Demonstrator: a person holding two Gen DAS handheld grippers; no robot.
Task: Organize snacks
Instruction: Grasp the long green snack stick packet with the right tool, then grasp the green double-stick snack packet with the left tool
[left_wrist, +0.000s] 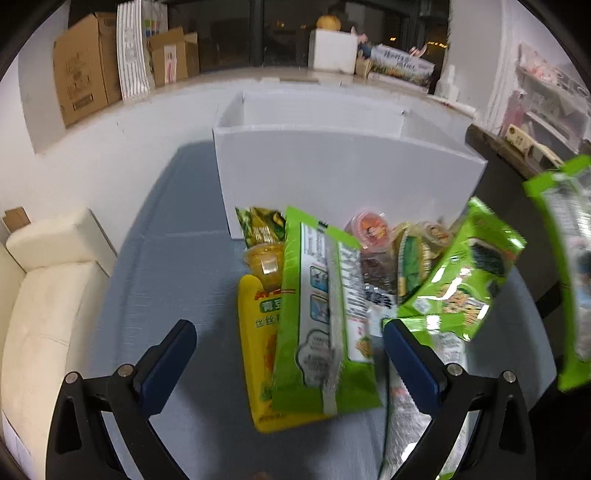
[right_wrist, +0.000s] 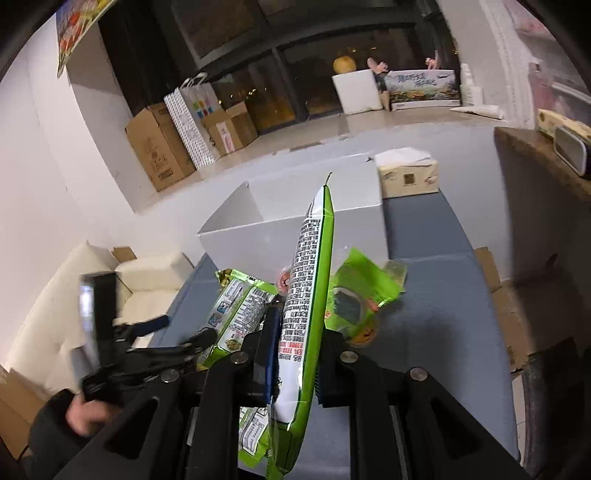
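A pile of snack packs lies on the grey table (left_wrist: 177, 258) in front of a white open box (left_wrist: 347, 173). In the left wrist view my left gripper (left_wrist: 291, 345) is open, its fingers on either side of a green packet (left_wrist: 321, 317) that rests on a yellow packet (left_wrist: 258, 354). Jelly cups (left_wrist: 266, 264) and another green seaweed packet (left_wrist: 458, 273) lie beyond. My right gripper (right_wrist: 295, 354) is shut on a green and white snack packet (right_wrist: 308, 295), held on edge above the pile; it also shows at the right edge of the left wrist view (left_wrist: 565, 258).
The white box (right_wrist: 295, 225) stands behind the pile, with a tissue box (right_wrist: 408, 175) at its far right. A cream sofa (left_wrist: 48, 295) sits left of the table. Cardboard boxes (left_wrist: 85, 85) line the window ledge. A dark shelf (left_wrist: 517, 155) is at the right.
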